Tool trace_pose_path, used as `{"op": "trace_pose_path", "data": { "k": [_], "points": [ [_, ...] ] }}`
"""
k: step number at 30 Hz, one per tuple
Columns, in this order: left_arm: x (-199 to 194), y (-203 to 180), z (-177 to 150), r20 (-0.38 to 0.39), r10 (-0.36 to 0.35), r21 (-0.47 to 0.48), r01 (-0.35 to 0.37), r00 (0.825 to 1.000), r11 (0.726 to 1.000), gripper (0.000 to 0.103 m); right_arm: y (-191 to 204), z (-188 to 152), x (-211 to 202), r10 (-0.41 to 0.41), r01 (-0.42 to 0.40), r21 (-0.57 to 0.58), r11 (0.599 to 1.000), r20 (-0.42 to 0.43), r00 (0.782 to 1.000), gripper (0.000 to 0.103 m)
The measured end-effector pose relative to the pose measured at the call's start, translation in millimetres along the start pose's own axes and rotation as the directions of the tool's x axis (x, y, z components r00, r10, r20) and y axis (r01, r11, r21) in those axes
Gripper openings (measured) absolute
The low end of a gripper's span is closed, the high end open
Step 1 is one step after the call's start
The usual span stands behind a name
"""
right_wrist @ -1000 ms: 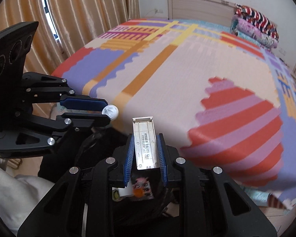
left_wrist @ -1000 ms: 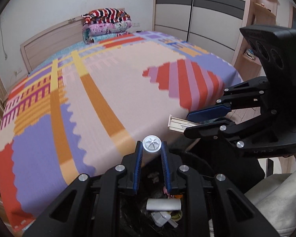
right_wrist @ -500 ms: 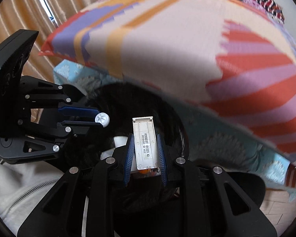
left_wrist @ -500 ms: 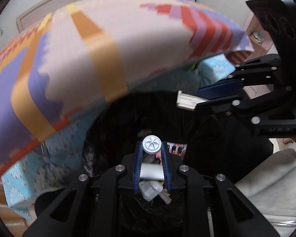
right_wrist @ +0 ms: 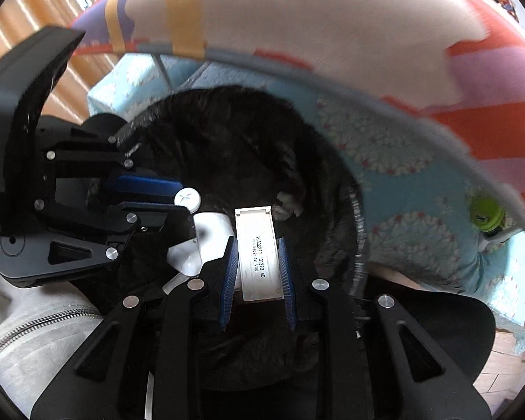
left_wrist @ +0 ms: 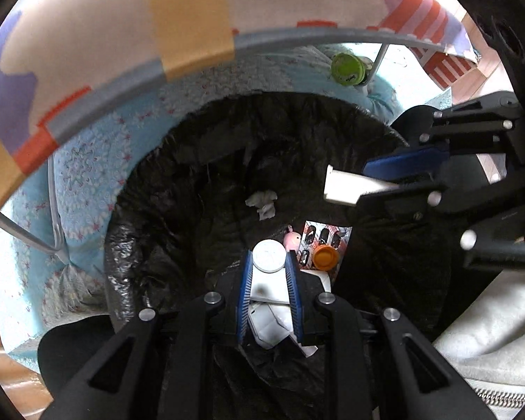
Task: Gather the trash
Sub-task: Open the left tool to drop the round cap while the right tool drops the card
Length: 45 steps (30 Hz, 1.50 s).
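Observation:
My left gripper (left_wrist: 268,262) is shut on a white round cap (left_wrist: 269,256) and holds it over the open bin lined with a black bag (left_wrist: 178,189). My right gripper (right_wrist: 256,245) is shut on a flat white plastic cover with printed numbers (right_wrist: 257,245), also above the bin (right_wrist: 227,133). The left gripper (right_wrist: 183,197) with the cap shows at the left of the right wrist view. The right gripper (left_wrist: 364,180) with the cover (left_wrist: 346,189) shows at the right of the left wrist view. In the bin lie a crumpled tissue (left_wrist: 262,203), a pill blister pack (left_wrist: 327,241), an orange cap (left_wrist: 324,257) and white pieces (left_wrist: 269,318).
The bed with its patterned blanket (left_wrist: 122,28) overhangs the bin on the far side, over a light blue skirt (left_wrist: 84,175). A green round object (left_wrist: 347,68) lies under the bed by a metal leg (left_wrist: 378,59). Grey clothing with a zip (left_wrist: 490,350) is at the near right.
Both grippers have tilted down from above the bed to over the bin mouth, each still holding its item. The bin's contents have come into view.

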<state>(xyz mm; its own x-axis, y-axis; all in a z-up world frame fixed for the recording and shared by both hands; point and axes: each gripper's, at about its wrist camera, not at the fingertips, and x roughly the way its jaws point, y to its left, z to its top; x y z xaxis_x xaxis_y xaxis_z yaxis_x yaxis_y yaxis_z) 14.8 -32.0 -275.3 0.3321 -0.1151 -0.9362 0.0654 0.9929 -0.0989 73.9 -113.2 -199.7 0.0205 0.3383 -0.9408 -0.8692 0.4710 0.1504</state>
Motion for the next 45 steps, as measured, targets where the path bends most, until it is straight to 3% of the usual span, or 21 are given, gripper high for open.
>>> {"op": "trace_pose_path", "data": {
  "k": [17, 19, 21, 23, 28, 36, 43, 45],
  "points": [
    [0, 2, -3, 0.01, -0.066, -0.056, 0.067, 0.998, 0.996, 0.02, 8, 3, 26, 0.029, -0.03, -0.02, 0.999, -0.052, 0.998, 0.026],
    [-2, 2, -3, 0.013, -0.071, -0.06, 0.072, 0.997, 0.996, 0.025, 7, 3, 23, 0.031, -0.031, -0.017, 0.999, -0.045, 0.999, 0.035],
    [-8, 2, -4, 0.025, -0.072, -0.071, 0.073, 0.997, 0.995, 0.045, 7, 3, 18, 0.027, -0.028, -0.016, 0.999, -0.037, 0.999, 0.039],
    [-15, 2, -5, 0.044, -0.075, -0.082, 0.078, 0.996, 0.994, 0.054, 6, 3, 14, 0.03, -0.03, -0.014, 0.999, -0.034, 0.999, 0.04],
    [-34, 1, -8, 0.071, -0.091, -0.093, 0.098, 0.993, 0.991, 0.055, 9, 0, -4, 0.037, -0.038, -0.023, 0.999, -0.02, 0.999, 0.051],
    [-63, 2, -17, 0.115, -0.101, -0.132, 0.116, 0.988, 0.984, 0.073, 13, -3, -30, 0.056, -0.056, -0.02, 0.998, -0.002, 0.998, 0.066],
    [-87, 2, -24, 0.152, -0.112, -0.162, 0.137, 0.982, 0.977, 0.08, 14, -10, -58, 0.096, -0.096, 0.008, 0.995, 0.008, 0.995, 0.073],
    [-95, 2, -24, 0.167, -0.126, -0.166, 0.154, 0.978, 0.974, 0.083, 16, -12, -66, 0.101, -0.101, 0.011, 0.995, 0.012, 0.995, 0.08]
  ]
}}
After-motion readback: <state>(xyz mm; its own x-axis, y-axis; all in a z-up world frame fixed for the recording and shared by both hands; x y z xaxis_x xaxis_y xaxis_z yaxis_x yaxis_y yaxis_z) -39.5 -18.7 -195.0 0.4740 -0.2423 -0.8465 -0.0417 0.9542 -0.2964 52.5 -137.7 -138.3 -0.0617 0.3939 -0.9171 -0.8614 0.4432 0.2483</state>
